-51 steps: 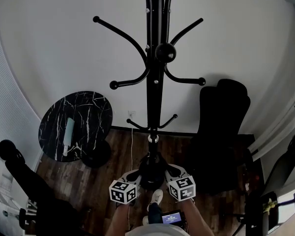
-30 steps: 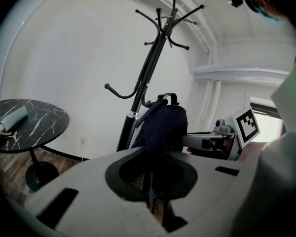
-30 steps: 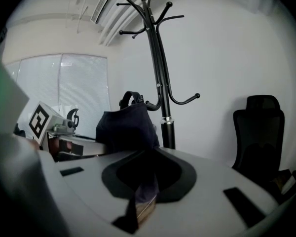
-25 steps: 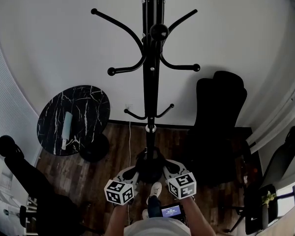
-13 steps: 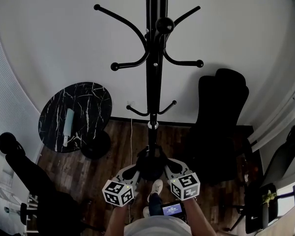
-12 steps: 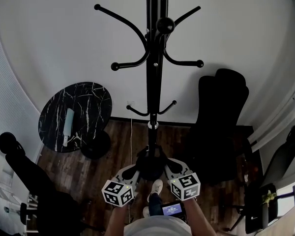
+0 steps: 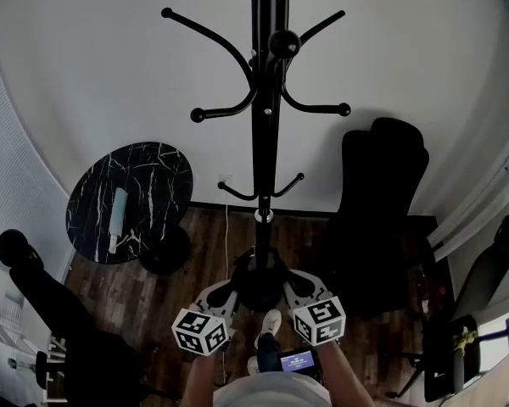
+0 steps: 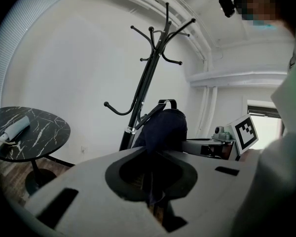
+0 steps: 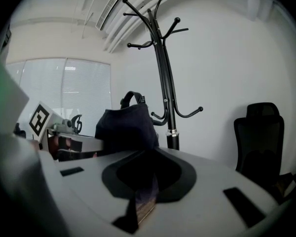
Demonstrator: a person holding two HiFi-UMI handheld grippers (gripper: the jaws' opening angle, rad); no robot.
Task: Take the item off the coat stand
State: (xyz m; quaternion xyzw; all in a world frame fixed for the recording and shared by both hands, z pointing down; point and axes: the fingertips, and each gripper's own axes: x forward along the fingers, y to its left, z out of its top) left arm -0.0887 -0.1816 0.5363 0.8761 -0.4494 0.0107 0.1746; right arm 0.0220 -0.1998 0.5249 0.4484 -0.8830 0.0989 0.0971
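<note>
The black coat stand [image 7: 263,142] rises in front of me, and all its hooks are bare. A dark bag [image 7: 259,282] with a loop handle hangs low by the stand's pole, held between both grippers. My left gripper [image 7: 229,288] is shut on the bag's left side, my right gripper [image 7: 290,285] on its right side. In the left gripper view the bag [image 8: 163,127] bulges past the jaws, with its cloth pinched in the left gripper [image 8: 150,194]. The right gripper view shows the same bag [image 9: 126,125] and cloth caught in the right gripper [image 9: 145,194].
A round black marble table [image 7: 157,176] at the left carries a pale rolled item [image 7: 117,220]. A black office chair [image 7: 382,210] stands right of the stand, another dark chair [image 7: 34,303] at the far left. White wall behind, wooden floor below.
The bag stays held in both grippers. The left gripper's marker cube has sunk slightly down and left; over two seconds the stand shifted in the head view.
</note>
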